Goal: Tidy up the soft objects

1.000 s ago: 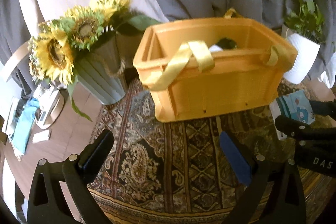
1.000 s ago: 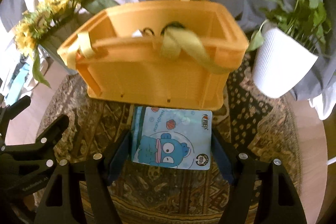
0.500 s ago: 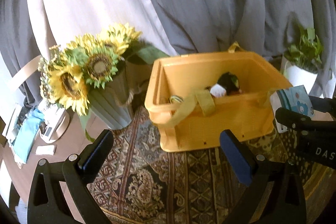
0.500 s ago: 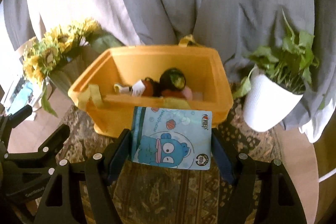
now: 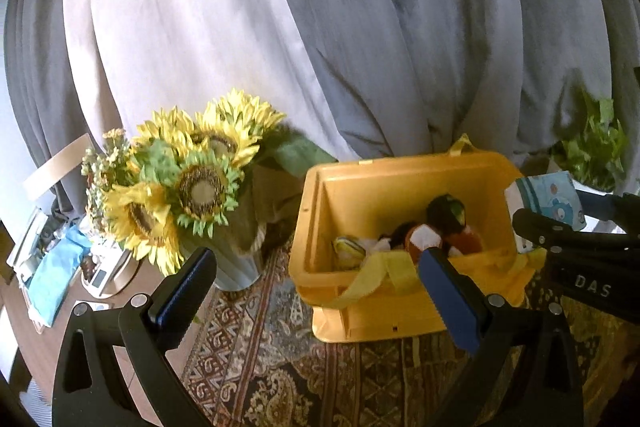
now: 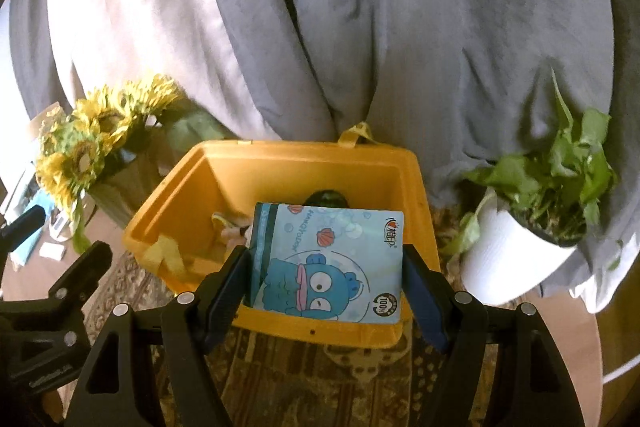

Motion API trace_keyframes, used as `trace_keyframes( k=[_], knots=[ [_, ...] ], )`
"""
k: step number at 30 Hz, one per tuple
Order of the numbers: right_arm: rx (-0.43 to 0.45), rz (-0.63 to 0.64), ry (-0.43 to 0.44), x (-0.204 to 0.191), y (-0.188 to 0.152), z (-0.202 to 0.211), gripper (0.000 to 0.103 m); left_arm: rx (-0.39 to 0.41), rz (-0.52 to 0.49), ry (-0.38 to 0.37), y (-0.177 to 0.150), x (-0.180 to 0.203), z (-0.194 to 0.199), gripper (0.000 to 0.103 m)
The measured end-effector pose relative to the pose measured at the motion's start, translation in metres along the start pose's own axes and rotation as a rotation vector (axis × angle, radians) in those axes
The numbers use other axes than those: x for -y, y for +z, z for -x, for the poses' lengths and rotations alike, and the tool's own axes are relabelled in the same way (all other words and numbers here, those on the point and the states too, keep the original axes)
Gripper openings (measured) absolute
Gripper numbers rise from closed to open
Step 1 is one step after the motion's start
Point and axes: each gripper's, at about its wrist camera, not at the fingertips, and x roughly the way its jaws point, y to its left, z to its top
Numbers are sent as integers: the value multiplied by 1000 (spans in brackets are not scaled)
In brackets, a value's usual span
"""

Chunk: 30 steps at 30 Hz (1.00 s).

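Observation:
My right gripper [image 6: 326,267] is shut on a light blue tissue pack [image 6: 326,259] with a cartoon fish face, held above the near rim of the yellow basket [image 6: 304,167]. The pack also shows in the left wrist view [image 5: 554,195], over the basket's [image 5: 400,183] right end. Soft toys [image 5: 436,231] lie inside the basket. My left gripper [image 5: 316,291] is open and empty, held above the rug, in front of the basket's left half.
A vase of sunflowers [image 5: 188,183] stands left of the basket. A white potted plant [image 6: 532,227] stands on its right. A patterned rug [image 5: 280,367] covers the table. Grey and white curtains [image 5: 320,27] hang behind. Small items [image 5: 52,267] lie at far left.
Both grippers have risen and pulled back from the basket. The right gripper has carried the tissue pack from the rug up over the basket's near rim.

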Motion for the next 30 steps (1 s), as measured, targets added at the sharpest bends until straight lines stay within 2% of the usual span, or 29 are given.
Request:
trace_keyframes(
  k=[11, 19, 24, 30],
  knots=[
    [10, 0, 9, 6, 22, -32, 75, -21, 32, 14, 11, 2, -24, 103],
    [-45, -26, 35, 12, 25, -58, 79, -40, 26, 27, 10, 5, -36, 103],
    [-52, -14, 22, 8, 23, -58, 79, -39, 32, 34, 8, 3, -36, 103],
    [-23, -8, -26, 4, 15, -37, 79, -28, 48, 39, 4, -3, -24, 103]
  ],
)
